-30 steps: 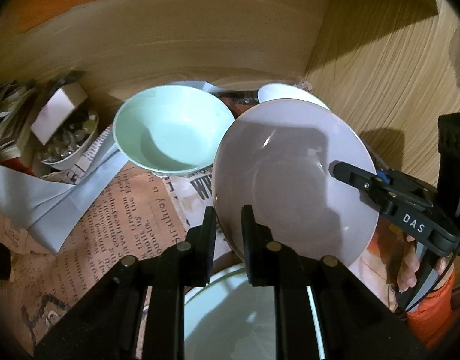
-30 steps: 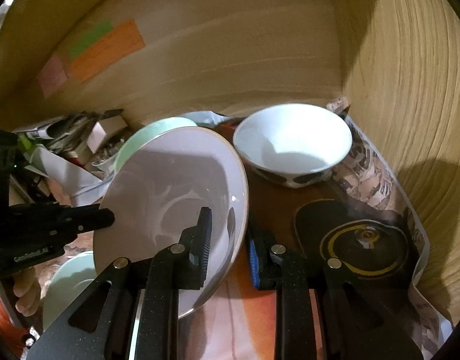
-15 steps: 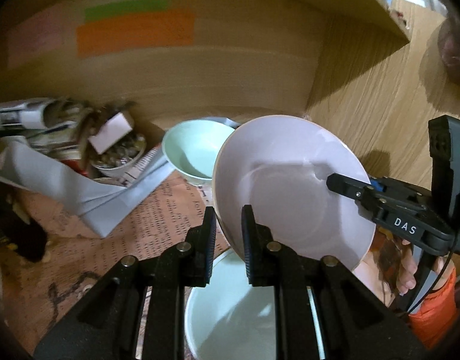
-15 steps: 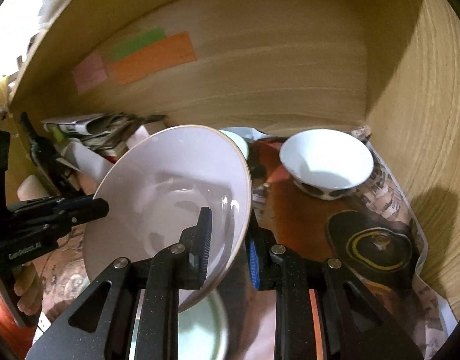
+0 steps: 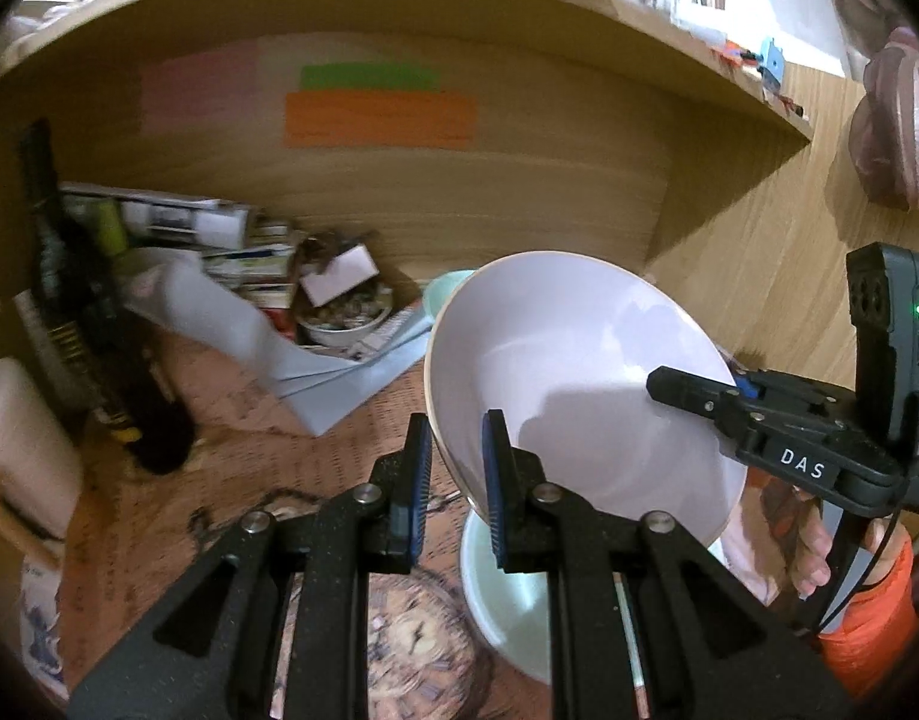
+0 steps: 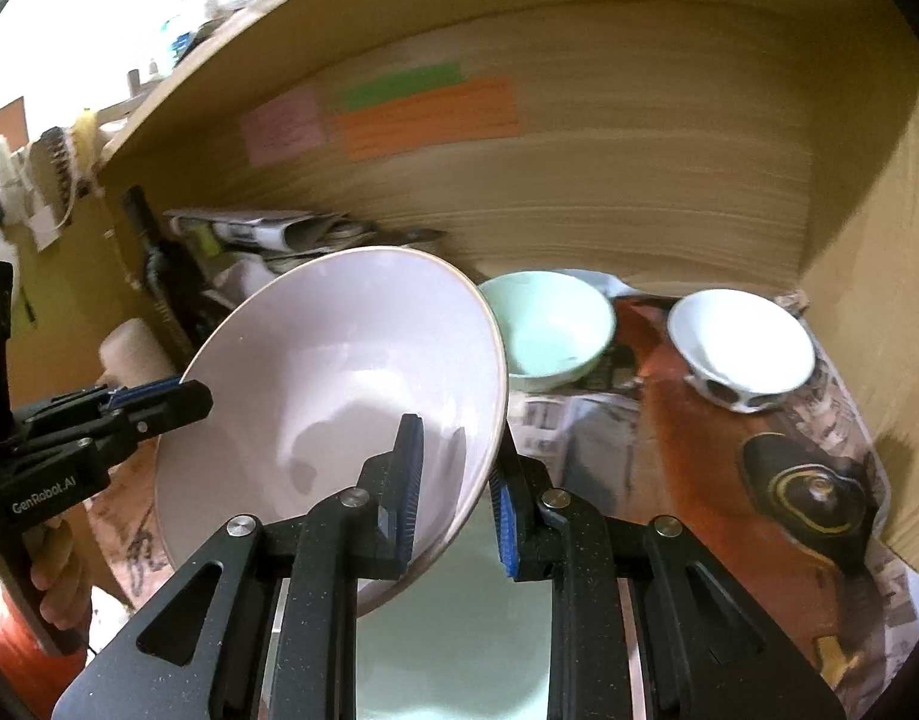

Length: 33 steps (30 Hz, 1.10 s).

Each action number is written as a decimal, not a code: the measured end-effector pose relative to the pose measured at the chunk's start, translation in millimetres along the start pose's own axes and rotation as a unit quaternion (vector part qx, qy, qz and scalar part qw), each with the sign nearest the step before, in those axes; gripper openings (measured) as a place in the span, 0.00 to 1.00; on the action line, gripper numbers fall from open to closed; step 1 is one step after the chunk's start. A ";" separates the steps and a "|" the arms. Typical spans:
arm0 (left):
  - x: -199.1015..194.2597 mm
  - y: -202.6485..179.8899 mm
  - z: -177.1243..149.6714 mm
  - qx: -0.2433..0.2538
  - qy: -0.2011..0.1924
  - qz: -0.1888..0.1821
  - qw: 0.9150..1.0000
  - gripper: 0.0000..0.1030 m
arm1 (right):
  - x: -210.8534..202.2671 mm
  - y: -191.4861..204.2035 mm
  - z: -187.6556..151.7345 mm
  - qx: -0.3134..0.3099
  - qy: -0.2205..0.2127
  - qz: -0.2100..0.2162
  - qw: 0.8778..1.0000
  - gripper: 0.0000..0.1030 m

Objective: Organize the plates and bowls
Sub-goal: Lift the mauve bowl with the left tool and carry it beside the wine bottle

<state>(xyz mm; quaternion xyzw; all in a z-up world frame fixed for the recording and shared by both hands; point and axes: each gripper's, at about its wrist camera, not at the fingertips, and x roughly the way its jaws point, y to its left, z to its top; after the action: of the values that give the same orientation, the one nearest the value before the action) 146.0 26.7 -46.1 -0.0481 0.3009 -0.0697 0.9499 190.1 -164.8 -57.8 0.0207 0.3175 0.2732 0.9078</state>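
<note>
**Two Grippers, One Pale Bowl**

While we scan from the left edge of the left wrist view, we pass a dark bottle (image 5: 108,360) and a heap of papers (image 5: 219,240), then a small dish of odds and ends (image 5: 345,315) at centre. Just right of it, the left gripper (image 5: 453,480) pinches the near rim of the pale bowl (image 5: 579,384), one pad inside, one outside. At the right edge the right gripper (image 5: 669,384) clamps the opposite rim, so the bowl hangs tilted between the two, clear of a mint bowl (image 5: 507,594) directly below.

Crossing the right wrist view the same way, we find the pale bowl filling the left half, a second mint bowl (image 6: 549,324) behind it at centre, and a white bowl (image 6: 741,348) at upper right on the newspaper-lined shelf (image 6: 579,438). A dark lid (image 6: 813,492), or so it seems through the blur, lies lower right.

We judge the bowl stiff, glazed and slippery, fairly heavy, and breakable if dropped. Its thin rim is the sensible hold, taken on opposite sides as now; we would keep both pinches firm and lower it gently.
</note>
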 end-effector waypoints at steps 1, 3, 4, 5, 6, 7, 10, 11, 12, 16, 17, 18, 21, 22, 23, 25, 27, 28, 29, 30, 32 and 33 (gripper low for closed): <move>-5.4 2.7 -2.6 -0.002 -0.003 0.004 1.000 0.15 | 0.2 4.8 -0.9 -0.003 0.001 0.004 1.000 0.19; -17.5 9.8 -9.2 -0.010 -0.008 0.011 1.000 0.15 | 1.2 14.7 -3.0 -0.008 0.003 0.012 1.000 0.19; -22.1 12.8 -11.8 -0.012 -0.009 0.014 1.000 0.15 | 2.2 19.2 -4.2 -0.010 0.005 0.017 1.000 0.19; -26.5 15.5 -13.8 -0.014 -0.011 0.016 1.000 0.15 | 3.5 24.3 -5.8 -0.013 0.007 0.021 1.000 0.19; -30.9 18.6 -16.7 -0.017 -0.012 0.020 1.000 0.15 | 4.7 28.4 -7.2 -0.014 0.009 0.025 1.000 0.19; -34.9 21.6 -20.0 -0.019 -0.013 0.025 0.999 0.15 | 5.9 32.6 -8.7 -0.016 0.011 0.029 0.999 0.19; -43.9 30.2 -28.1 -0.024 -0.013 0.035 0.999 0.15 | 10.0 46.2 -14.6 -0.021 0.019 0.043 0.999 0.19; -48.7 32.0 -31.2 -0.025 -0.013 0.038 0.999 0.15 | 11.3 49.1 -15.8 -0.021 0.021 0.046 0.998 0.19; -52.0 35.2 -34.2 -0.028 -0.013 0.041 0.999 0.15 | 12.3 52.1 -17.5 -0.022 0.024 0.050 0.998 0.19; -57.4 47.2 -43.8 -0.037 -0.009 0.053 0.998 0.15 | 20.5 67.1 -24.1 -0.025 0.037 0.064 0.997 0.19; -58.5 49.7 -46.1 -0.039 -0.008 0.056 0.998 0.15 | 22.8 70.2 -25.9 -0.026 0.041 0.067 0.997 0.19; -59.5 52.6 -49.1 -0.041 -0.005 0.059 0.997 0.15 | 24.2 72.5 -27.3 -0.026 0.045 0.070 0.996 0.19; -60.9 61.9 -57.4 -0.050 0.002 0.064 0.997 0.15 | 31.1 79.8 -31.4 -0.028 0.057 0.080 0.995 0.19; -61.4 65.2 -60.5 -0.054 0.004 0.066 0.996 0.15 | 34.2 82.8 -33.1 -0.029 0.063 0.083 0.994 0.19; -61.5 67.2 -62.6 -0.057 0.006 0.067 0.996 0.15 | 36.1 84.8 -35.0 -0.031 0.066 0.084 0.994 0.19; -61.1 73.3 -69.0 -0.065 0.012 0.071 0.995 0.15 | 41.1 91.0 -37.5 -0.036 0.075 0.086 0.993 0.19; -59.7 78.4 -74.5 -0.071 0.019 0.074 0.995 0.15 | 46.4 96.6 -39.7 -0.041 0.084 0.088 0.992 0.19; -58.2 81.3 -77.3 -0.075 0.024 0.075 0.994 0.15 | 49.7 99.5 -41.1 -0.044 0.090 0.088 0.991 0.19; -56.4 84.5 -79.8 -0.079 0.028 0.076 0.994 0.15 | 51.5 101.5 -42.1 -0.045 0.095 0.088 0.991 0.19; -54.9 87.5 -82.7 -0.083 0.033 0.076 0.993 0.15 | 53.9 103.7 -43.5 -0.047 0.099 0.089 0.990 0.19; -52.3 92.5 -88.0 -0.090 0.041 0.076 0.992 0.15 | 59.6 108.3 -45.9 -0.051 0.109 0.090 0.989 0.19; -50.8 94.9 -90.7 -0.093 0.046 0.076 0.992 0.15 | 62.6 110.4 -46.3 -0.052 0.113 0.090 0.988 0.19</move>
<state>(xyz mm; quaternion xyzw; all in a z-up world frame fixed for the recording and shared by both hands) 62.2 123.9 -103.9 -0.1099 0.3518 0.0290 0.9292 150.2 -45.3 -106.9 -0.0290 0.4006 0.3708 0.8374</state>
